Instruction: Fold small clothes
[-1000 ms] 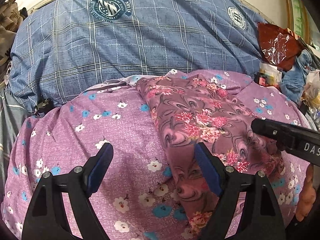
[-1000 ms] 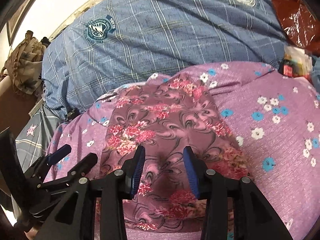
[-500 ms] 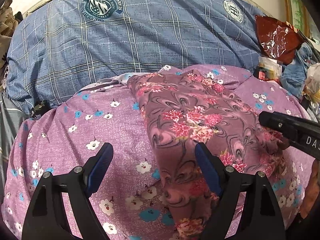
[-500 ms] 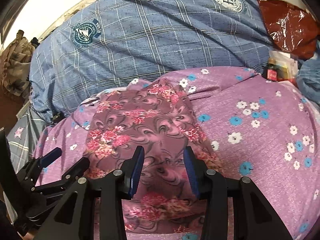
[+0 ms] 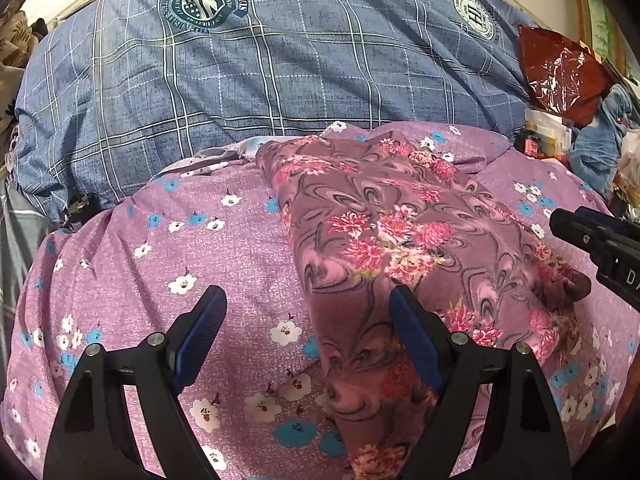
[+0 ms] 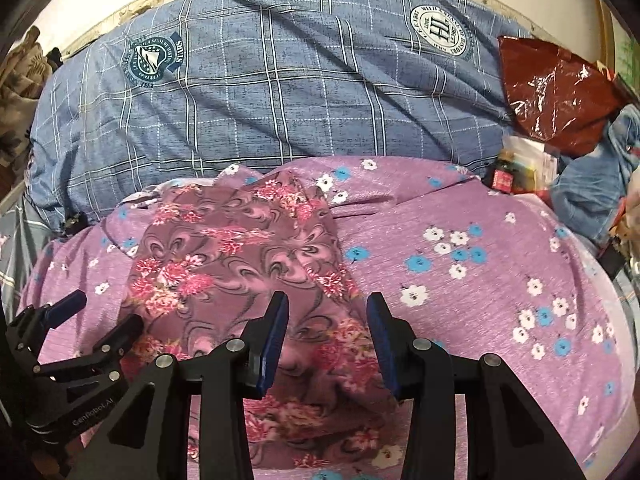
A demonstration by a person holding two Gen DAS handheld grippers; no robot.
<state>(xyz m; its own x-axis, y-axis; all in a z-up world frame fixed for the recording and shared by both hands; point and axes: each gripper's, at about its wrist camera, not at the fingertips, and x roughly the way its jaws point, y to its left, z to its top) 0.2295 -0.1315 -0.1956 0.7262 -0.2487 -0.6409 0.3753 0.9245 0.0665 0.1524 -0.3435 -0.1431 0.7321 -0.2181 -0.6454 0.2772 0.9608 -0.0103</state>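
Nearby, blue plaid quilt, red bag.

Garment on the sheet, quilt behind it, clutter at the far right.

The folded garment lies lengthwise on the flowered sheet, its far end near the checked quilt that runs across the back. In the left wrist view the left gripper straddles the garment's left edge, one finger over bare sheet, the other over the cloth. The right gripper hangs over the garment's near right part. To the far right, behind the sheet, lie a foil bag, a small jar and a denim piece.
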